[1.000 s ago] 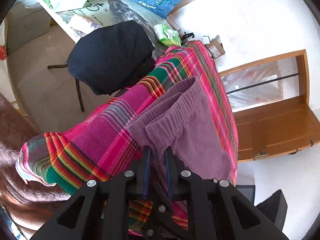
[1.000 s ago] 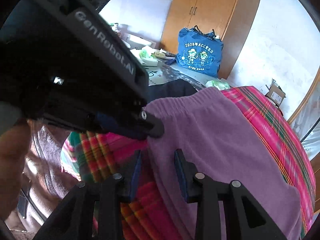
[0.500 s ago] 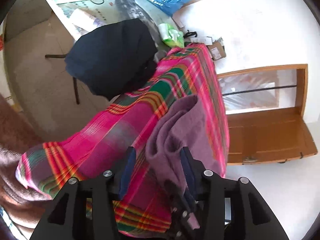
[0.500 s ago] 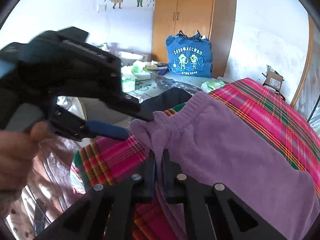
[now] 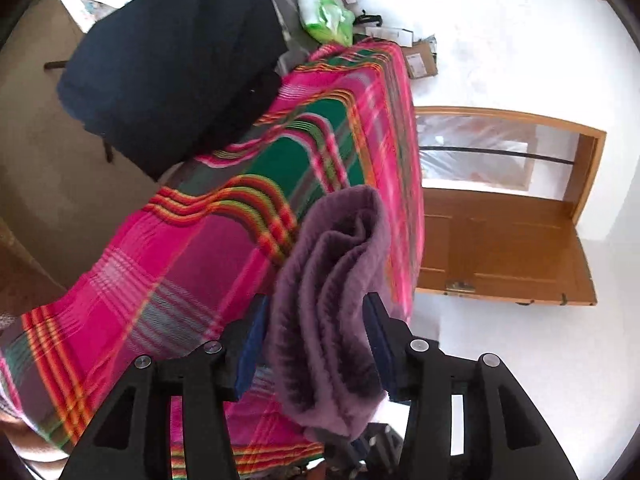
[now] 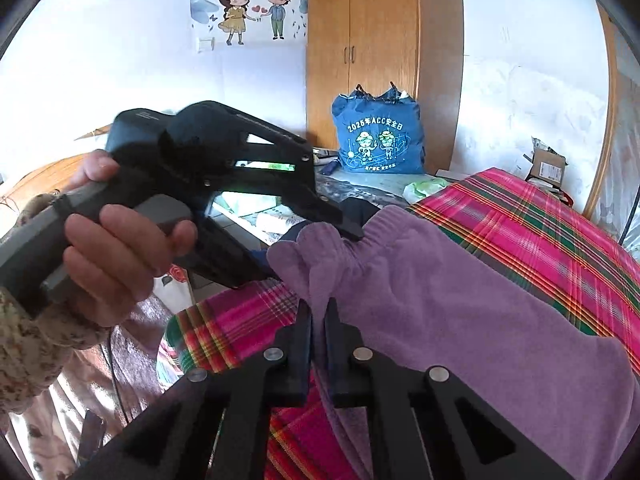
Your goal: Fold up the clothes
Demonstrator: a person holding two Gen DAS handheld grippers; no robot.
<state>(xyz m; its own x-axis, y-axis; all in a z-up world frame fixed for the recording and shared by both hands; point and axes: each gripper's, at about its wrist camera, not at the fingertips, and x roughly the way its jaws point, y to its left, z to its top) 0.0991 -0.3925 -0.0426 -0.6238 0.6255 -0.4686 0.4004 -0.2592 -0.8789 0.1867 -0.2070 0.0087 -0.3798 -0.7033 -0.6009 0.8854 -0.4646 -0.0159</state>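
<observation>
A purple fleece garment (image 6: 460,300) lies on a pink, green and orange plaid blanket (image 6: 532,232). My right gripper (image 6: 318,316) is shut on the garment's near edge, close to its elastic waistband. My left gripper (image 5: 316,320) is open, its jaws wide apart on either side of the bunched waistband end of the garment (image 5: 336,280). In the right wrist view the left gripper (image 6: 316,232), held in a hand, sits at the garment's left corner.
A dark garment (image 5: 176,64) hangs over a chair beyond the blanket. A blue tote bag (image 6: 378,136) stands on a cluttered table before a wooden wardrobe (image 6: 380,40). A wooden door (image 5: 504,236) and a cardboard box (image 6: 548,164) are to the right.
My left gripper opened and let go of the waistband, then spread wider around it. My right gripper closed on the garment's near edge and holds it.
</observation>
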